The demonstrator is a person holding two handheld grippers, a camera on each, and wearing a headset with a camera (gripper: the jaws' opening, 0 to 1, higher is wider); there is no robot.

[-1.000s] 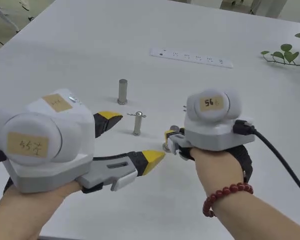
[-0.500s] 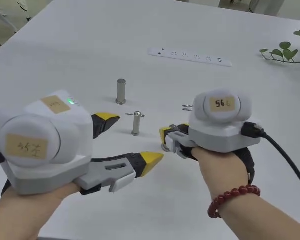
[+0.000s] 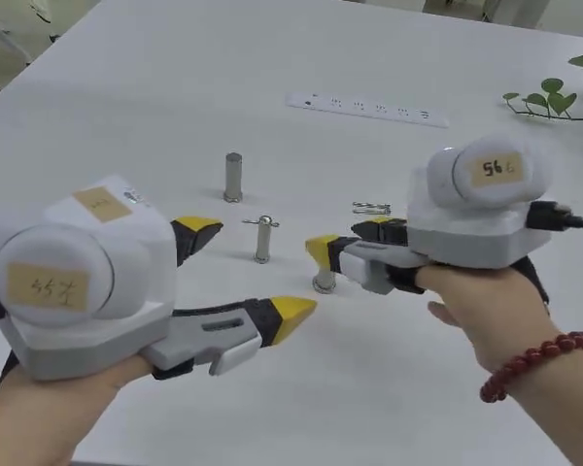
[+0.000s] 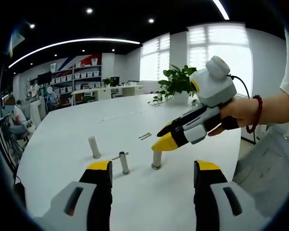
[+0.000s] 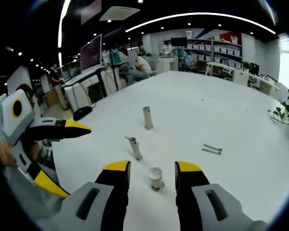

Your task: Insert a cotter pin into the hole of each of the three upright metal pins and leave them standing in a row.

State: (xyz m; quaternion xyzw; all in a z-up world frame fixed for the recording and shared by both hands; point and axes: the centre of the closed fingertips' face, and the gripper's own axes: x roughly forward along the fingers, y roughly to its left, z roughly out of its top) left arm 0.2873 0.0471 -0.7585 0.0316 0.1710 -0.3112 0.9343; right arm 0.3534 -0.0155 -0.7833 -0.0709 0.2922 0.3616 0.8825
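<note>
While both grippers are hovering low over the white table [image 3: 447, 388], the left gripper [image 3: 245, 270] is sitting at 8 o'clock in the head view with its yellow-tipped jaws spread wide and nothing between them. The right gripper [image 5: 152, 166] is reaching in from 3 o'clock, its jaws also standing apart and gripping nothing.

Three metal pins are standing upright in a slanting row. The far pin [image 3: 233, 177] is standing at 11 o'clock of the middle pin [image 3: 262, 239], and the near pin [image 3: 324, 282] at 4 o'clock of it. A cotter pin [image 3: 260, 222] is sticking crosswise through the top of the middle pin. In the right gripper view the near pin is showing from above, just ahead of the two jaw tips and in line with the gap between them. Whether either jaw is touching it cannot be told. In the head view and the left gripper view a yellow jaw tip is covering the near pin's top, so its hole is not showing there, and the hole is too small to make out on the far pin.

Two spare cotter pins [image 3: 371, 208] are lying flat together at 2 o'clock of the near pin, partly cut off by the right gripper's body. A white power strip [image 3: 367, 109] is lying further back at 12 o'clock, and a leafy plant [image 3: 562, 100] is being cropped by the frame edge at 2 o'clock.
</note>
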